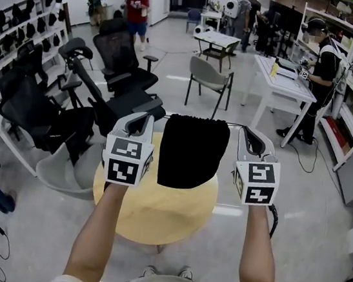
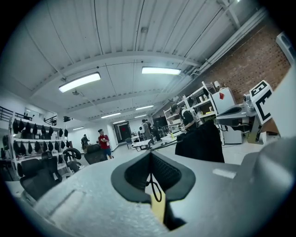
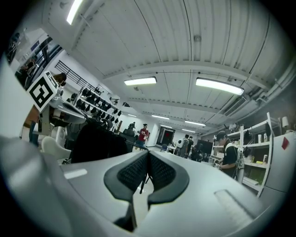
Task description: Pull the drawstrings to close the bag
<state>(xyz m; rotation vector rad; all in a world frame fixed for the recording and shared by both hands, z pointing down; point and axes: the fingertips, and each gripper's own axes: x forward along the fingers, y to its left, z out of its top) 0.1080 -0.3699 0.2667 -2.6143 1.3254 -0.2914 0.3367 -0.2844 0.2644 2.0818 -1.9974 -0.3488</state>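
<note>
Suspended in mid-air above a round, pale wooden table (image 1: 152,222): a matte black, soft fabric drawstring bag (image 1: 192,152), roughly rectangular, top edge pulled straight, lower corners rounded. Hangs between the grey plastic left tool (image 1: 146,121) and right tool (image 1: 249,135), level with both and clear of the tabletop. Held out sideways at the mouth by thin black cord. Pinched tight between the left tool's ribbed dark rubber pads (image 2: 169,173): one cord (image 2: 156,190), a small loop dangling below. Clamped likewise in the right tool: the other cord (image 3: 141,183).
</note>
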